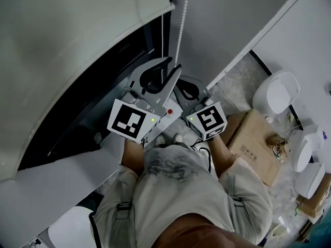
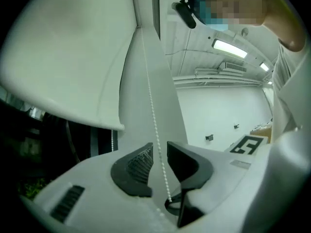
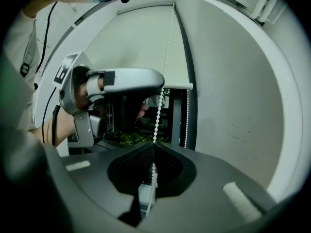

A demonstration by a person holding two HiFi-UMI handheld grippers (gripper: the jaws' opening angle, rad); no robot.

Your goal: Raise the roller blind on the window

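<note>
The white roller blind (image 1: 77,35) hangs over the dark window, its bottom bar (image 3: 177,86) partway down. A white bead chain (image 1: 179,30) drops beside the window frame. My left gripper (image 1: 175,63) is open, higher on the chain; the chain (image 2: 158,149) runs through the narrow gap between its black pads (image 2: 138,166) without being pinched. Just below, my right gripper (image 1: 182,87) is shut on the chain (image 3: 160,106), with the beads pinched between its closed jaws (image 3: 154,149). The chain's other strand (image 3: 186,125) hangs free by the frame. In the right gripper view the left gripper (image 3: 121,81) shows above.
A white windowsill (image 1: 57,185) runs below the window. An open cardboard box (image 1: 256,143) and several white round objects (image 1: 276,94) lie on the speckled floor to my right. A plain white wall (image 1: 222,25) stands beside the chain. Green plants (image 3: 129,137) show outside.
</note>
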